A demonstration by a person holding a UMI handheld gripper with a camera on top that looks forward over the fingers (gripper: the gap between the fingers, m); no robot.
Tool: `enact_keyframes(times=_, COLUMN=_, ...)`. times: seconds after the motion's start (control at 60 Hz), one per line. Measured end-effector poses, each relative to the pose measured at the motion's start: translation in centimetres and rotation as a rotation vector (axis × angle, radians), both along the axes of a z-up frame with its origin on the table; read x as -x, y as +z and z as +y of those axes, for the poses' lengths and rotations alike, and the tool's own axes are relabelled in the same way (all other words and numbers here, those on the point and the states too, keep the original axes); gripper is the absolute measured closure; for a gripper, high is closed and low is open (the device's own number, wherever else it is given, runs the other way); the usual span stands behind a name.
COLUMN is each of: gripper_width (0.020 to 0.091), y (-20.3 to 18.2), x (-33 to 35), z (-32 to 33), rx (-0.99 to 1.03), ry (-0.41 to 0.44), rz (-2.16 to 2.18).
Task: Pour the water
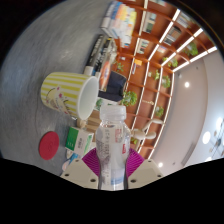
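Observation:
A clear plastic water bottle (113,145) with a white label stands between my gripper's (112,160) two magenta pads (93,161), and both fingers press on its sides. Its open neck tips toward a yellow-and-white striped mug (70,93), whose opening faces the bottle. The view is rolled hard, so the table (30,75) runs up one side. A red bottle cap (49,145) lies on the table near the mug and the fingers.
A small green-and-white box (78,140) sits beside the red cap, just below the mug. Beyond the mug are shelves (135,75) with plants and books, and ceiling light strips (180,45).

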State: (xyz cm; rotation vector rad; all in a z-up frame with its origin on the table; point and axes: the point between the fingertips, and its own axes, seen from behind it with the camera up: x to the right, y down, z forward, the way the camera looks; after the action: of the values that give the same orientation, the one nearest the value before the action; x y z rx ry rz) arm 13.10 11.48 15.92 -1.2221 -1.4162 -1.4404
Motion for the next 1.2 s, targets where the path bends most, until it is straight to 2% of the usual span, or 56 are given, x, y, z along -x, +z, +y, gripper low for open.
enact_keyframes(times=0.183, gripper_width=0.0783, y=-1.2, x=-1.2, z=-1.7, rx=0.059, ry=-0.06, rz=0.672)
enact_keyframes(times=0.317, gripper_width=0.0783, y=-2.6, x=-0.3, z=-1.9, rx=0.134, ry=-0.079, rz=1.201)
enact_keyframes(times=0.417, gripper_width=0.0783, y=-4.0, x=-1.1, z=-1.5, rx=0.23, ry=-0.061, rz=1.48)
enact_keyframes(times=0.65, gripper_width=0.0784, y=-5.4, x=-1.4, z=0.3, rx=0.205, ry=0.017, rz=1.748)
enact_keyframes(times=0.767, gripper_width=0.0781, y=-7.1, x=-1.6, z=0.9, rx=0.221, ry=0.021, rz=1.833)
enact_keyframes(times=0.783, gripper_width=0.0782, y=-6.7, x=-1.5, z=0.9, rx=0.198, ry=0.048, rz=1.843)
enact_keyframes(times=0.967, gripper_width=0.0783, y=-6.6, x=-1.7, z=0.4, rx=0.145, ry=0.059, rz=1.824)
enact_keyframes(times=1.017, gripper_width=0.0753, y=-6.5, x=-1.7, z=0.4, rx=0.142, ry=0.053, rz=1.833)
enact_keyframes(times=1.117, gripper_width=0.0644, y=-6.5, x=-1.8, z=0.4, rx=0.142, ry=0.055, rz=1.834)
enact_keyframes(times=1.2, gripper_width=0.0603, y=-6.8, x=-2.0, z=0.0, rx=0.159, ry=0.017, rz=1.826)
